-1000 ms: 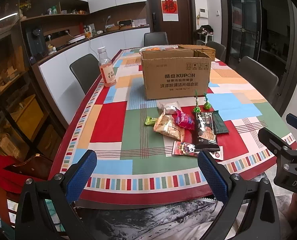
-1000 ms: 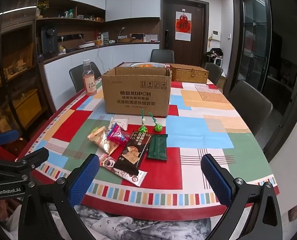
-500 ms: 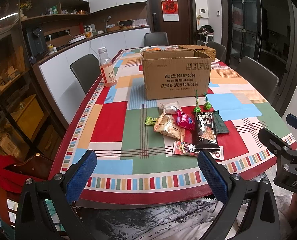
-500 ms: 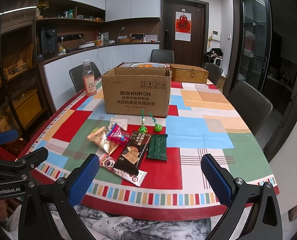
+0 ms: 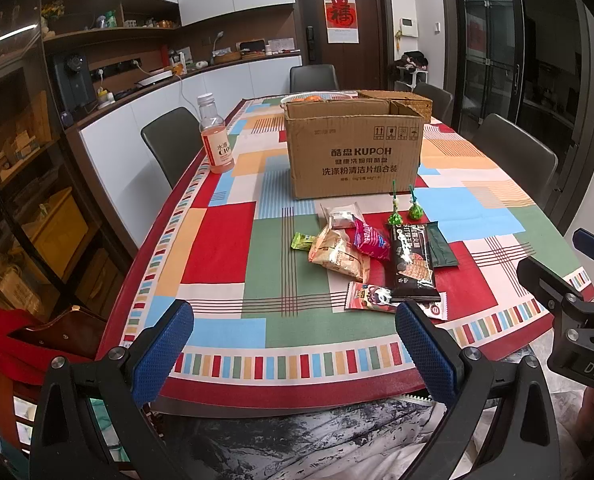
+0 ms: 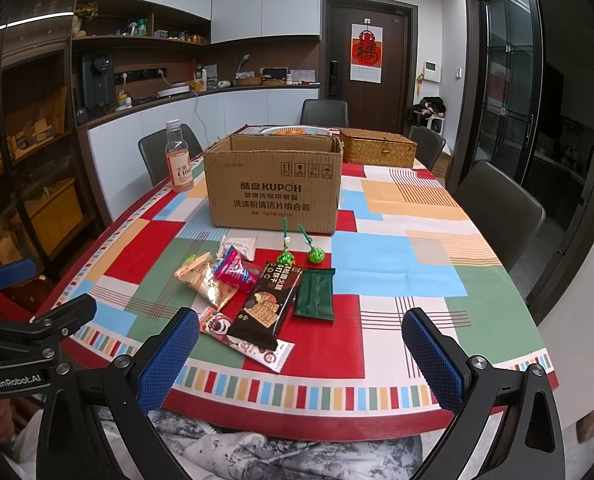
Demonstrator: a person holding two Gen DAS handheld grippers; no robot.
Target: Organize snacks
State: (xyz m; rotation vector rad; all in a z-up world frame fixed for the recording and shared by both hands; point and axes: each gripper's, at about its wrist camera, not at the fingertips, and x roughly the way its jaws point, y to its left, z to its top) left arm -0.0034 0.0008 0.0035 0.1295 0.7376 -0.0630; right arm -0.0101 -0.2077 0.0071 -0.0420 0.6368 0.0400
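Left wrist view shows the left gripper [image 5: 293, 344] wide open and holding nothing, low at the near edge of the table [image 5: 225, 328]. Right gripper [image 6: 299, 354] is wide open too, with nothing in it. A big box [image 5: 355, 152] stands on the table. The snacks [image 5: 377, 252] lie in a pile just in front of the box. A bottle [image 5: 215, 136] stands left of the box. A basket [image 6: 377, 146] sits behind it.
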